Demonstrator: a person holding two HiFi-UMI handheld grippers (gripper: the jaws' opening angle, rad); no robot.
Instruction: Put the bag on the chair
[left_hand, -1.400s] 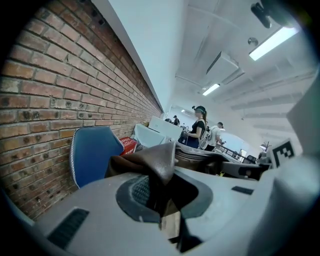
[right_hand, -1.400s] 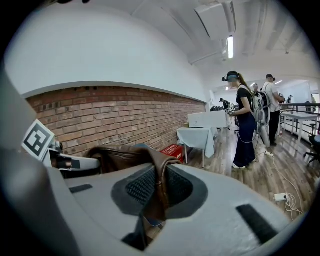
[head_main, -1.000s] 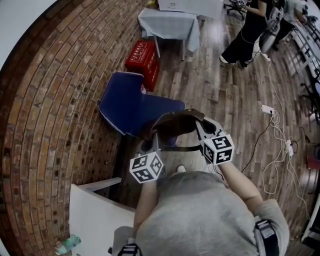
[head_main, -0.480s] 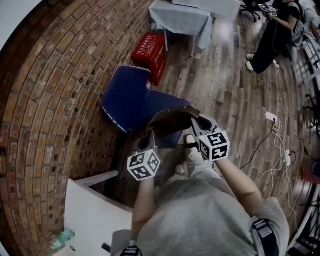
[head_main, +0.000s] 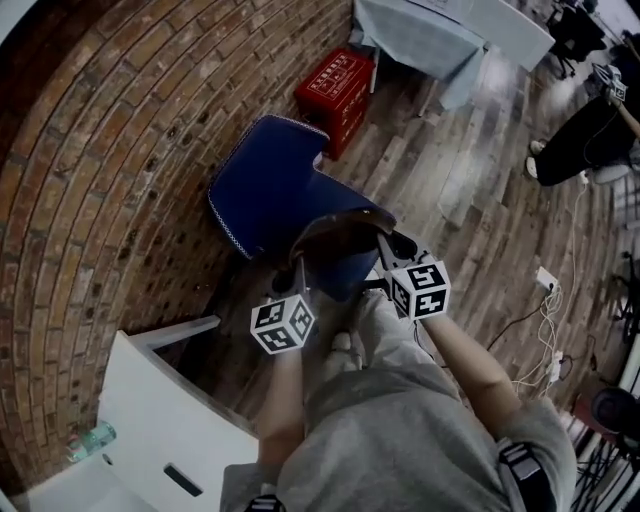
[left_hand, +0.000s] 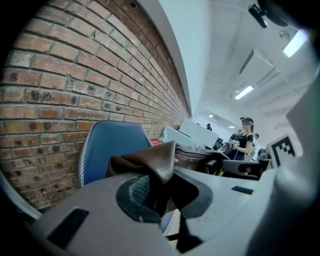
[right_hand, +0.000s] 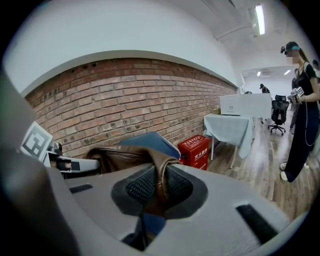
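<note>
Compared with the earlier frames, both grippers and the bag slung between them have come closer to the chair, so that in the head view the brown leather bag (head_main: 340, 232) now overlaps the near edge of the seat of the blue chair (head_main: 268, 190) rather than hanging short of it; the red crate (head_main: 341, 84) and the cloth-covered table (head_main: 418, 42) have slid toward the upper right of that view. The left gripper (head_main: 297, 272) has its jaws pressed onto a fold of leather at the bag's left end, as the left gripper view shows, with the textured pads (left_hand: 141, 192) closed on the material. The right gripper (head_main: 386, 243) likewise pinches a folded leather edge at the bag's right end. The bag is carried off the wooden floor (head_main: 470, 225), stretched from one gripper to the other; whether its underside touches the seat cannot be told. The chair stands on the floor with its back near the brick wall (head_main: 110, 170). The crate sits on the floor beyond the chair, just beside the table. A white cabinet (head_main: 160, 415) occupies the lower left, with a plastic bottle (head_main: 90, 440) near its left edge. A standing person (right_hand: 301, 105) appears at the right of the right gripper view.
</note>
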